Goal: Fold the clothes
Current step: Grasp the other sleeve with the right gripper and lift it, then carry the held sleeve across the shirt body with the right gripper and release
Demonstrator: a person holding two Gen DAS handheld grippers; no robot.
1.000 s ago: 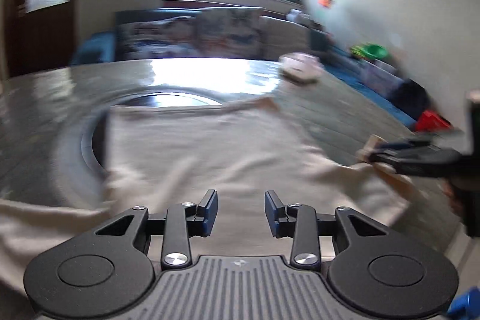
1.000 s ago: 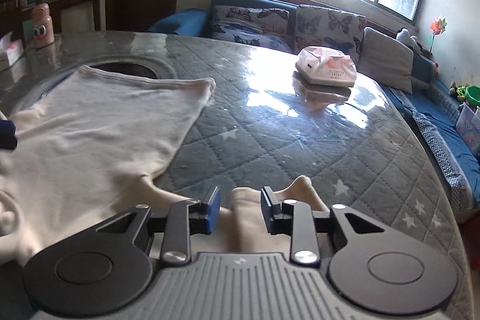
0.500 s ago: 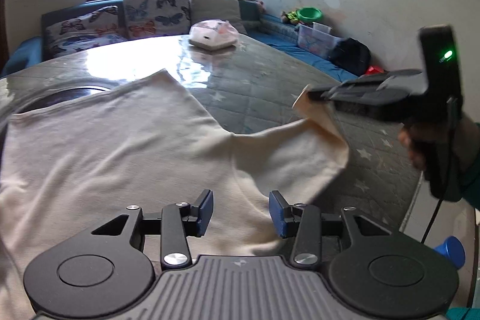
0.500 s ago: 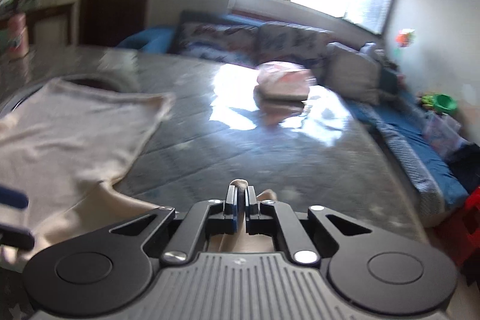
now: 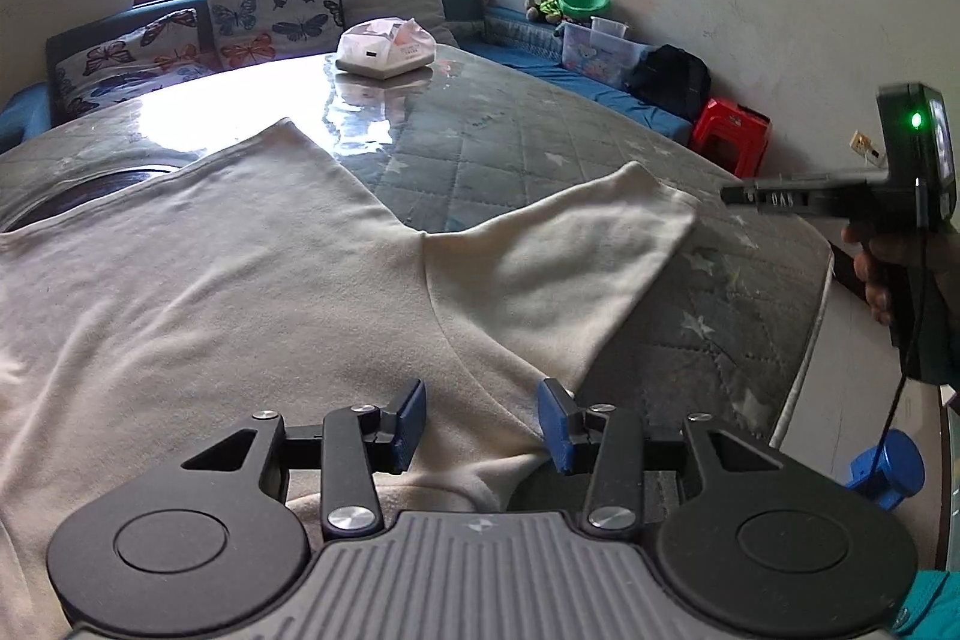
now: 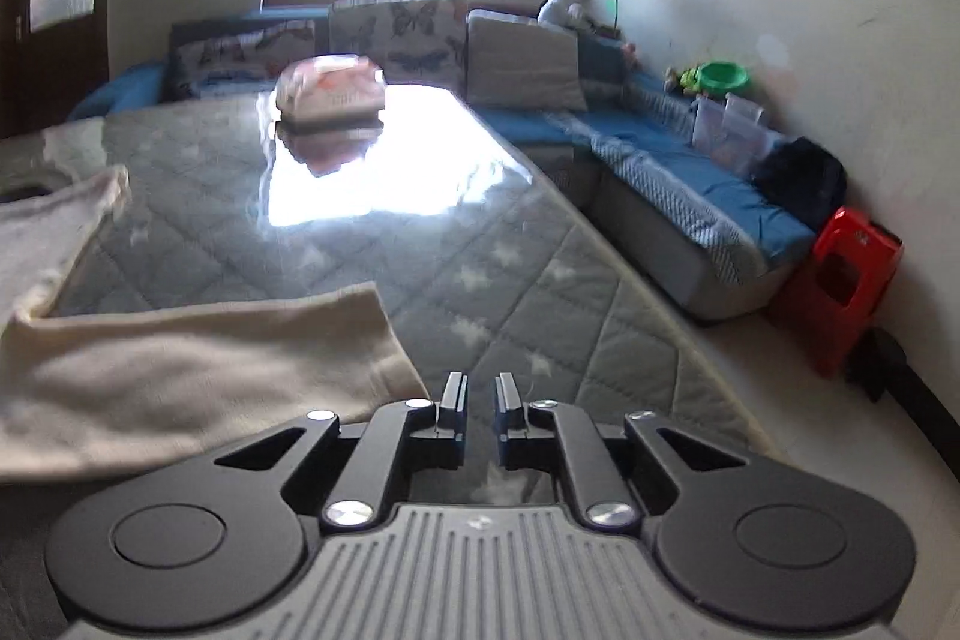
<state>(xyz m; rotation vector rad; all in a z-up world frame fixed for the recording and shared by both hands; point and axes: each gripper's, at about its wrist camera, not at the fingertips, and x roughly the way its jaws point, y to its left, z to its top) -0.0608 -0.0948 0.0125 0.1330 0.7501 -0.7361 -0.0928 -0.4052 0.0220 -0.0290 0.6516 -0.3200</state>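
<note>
On the quilted table (image 5: 540,142) we see a cream shirt (image 5: 240,292) spread flat, sleeve out
Left gripper (image 5: 483,421) parted over shoulder, gripping nothing; right gripper (image 6: 479,400) nearly closed, empty, having let the sleeve go

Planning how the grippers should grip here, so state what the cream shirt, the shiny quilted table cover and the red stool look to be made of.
Cream shirt: soft knit fabric, probably cotton, matte; it drapes and creases, with a stitched sleeve seam.
Shiny quilted table cover: grey star-patterned quilting apparently under clear glass or plastic; it mirrors the window glare.
Red stool: moulded plastic, probably; glossy, uniform colour, cut-out side.
</note>
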